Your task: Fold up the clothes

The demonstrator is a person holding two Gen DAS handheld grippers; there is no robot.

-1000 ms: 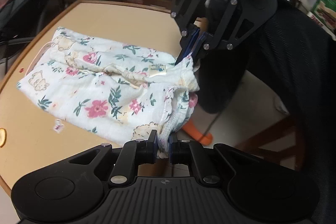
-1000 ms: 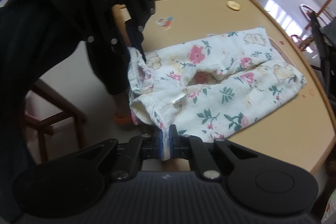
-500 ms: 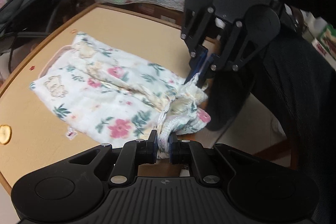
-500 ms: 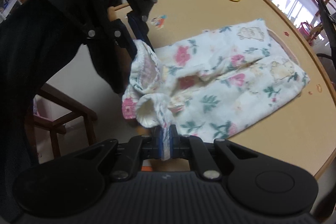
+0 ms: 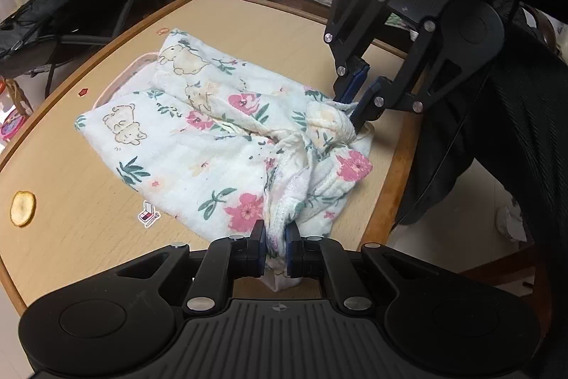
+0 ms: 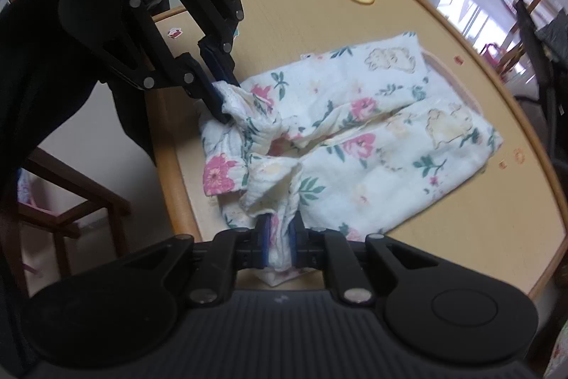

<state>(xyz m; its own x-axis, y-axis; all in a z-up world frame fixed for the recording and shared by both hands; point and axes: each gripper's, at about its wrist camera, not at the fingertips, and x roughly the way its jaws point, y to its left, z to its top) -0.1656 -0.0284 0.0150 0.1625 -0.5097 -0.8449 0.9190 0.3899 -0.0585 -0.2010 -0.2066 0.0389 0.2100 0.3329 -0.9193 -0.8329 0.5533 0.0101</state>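
Folding has only begun: the cloth (image 5: 198, 144) lies long and flat on the bench (image 5: 71, 237), and its near end, by the bench's near edge, is bunched up, ready to go over the rest. The left tool (image 5: 276, 242) pinches one bunch. The right tool (image 6: 278, 242) has just been opening a little, with cloth between its pads. The cloth is white, soft and wrinkly, with pink flowers and bears.
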